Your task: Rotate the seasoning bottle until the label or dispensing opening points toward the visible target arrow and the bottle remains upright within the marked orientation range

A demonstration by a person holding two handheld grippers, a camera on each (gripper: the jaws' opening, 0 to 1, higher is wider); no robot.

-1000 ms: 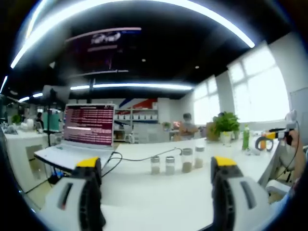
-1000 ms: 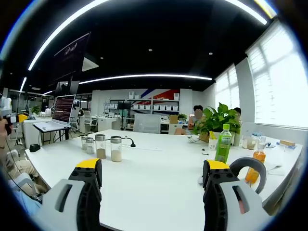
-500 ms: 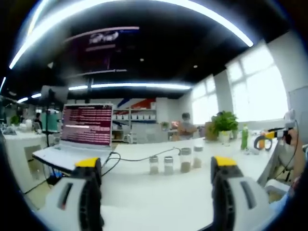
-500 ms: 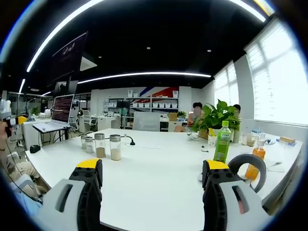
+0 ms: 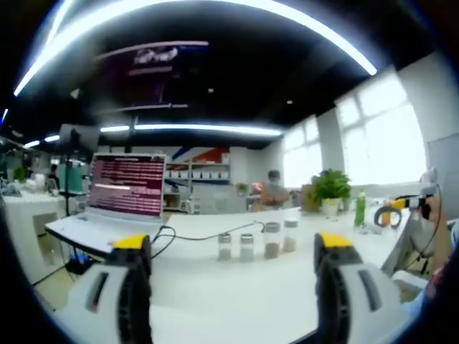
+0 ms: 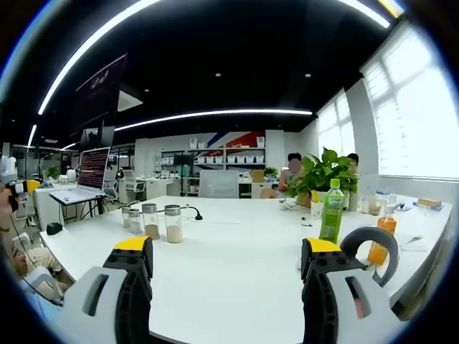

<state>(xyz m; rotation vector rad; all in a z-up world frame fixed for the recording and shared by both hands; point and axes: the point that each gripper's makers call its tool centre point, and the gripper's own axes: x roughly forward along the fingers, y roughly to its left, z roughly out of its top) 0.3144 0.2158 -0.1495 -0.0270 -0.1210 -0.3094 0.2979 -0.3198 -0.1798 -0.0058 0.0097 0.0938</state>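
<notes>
The seasoning bottles (image 5: 257, 241) stand in a short row of four on the white table (image 5: 215, 301), well ahead of both my tools and not yet within reach of either. From my left gripper (image 5: 233, 261) they lie straight ahead, almost centred between its jaws; from my right gripper (image 6: 226, 261) the same row (image 6: 152, 220) sits far off and to the left. So, as I judge it, the left one has the straighter line in, though I can't tell which is truly nearer. Every bottle is upright, long axis vertical, so I would come in level and close on the body from the sides. I can make out no label, opening or target arrow at this range. Both pairs of jaws are spread wide, holding nothing and touching nothing. A laptop (image 5: 118, 197) stands far left; a green drink bottle (image 6: 330, 212) far right.
</notes>
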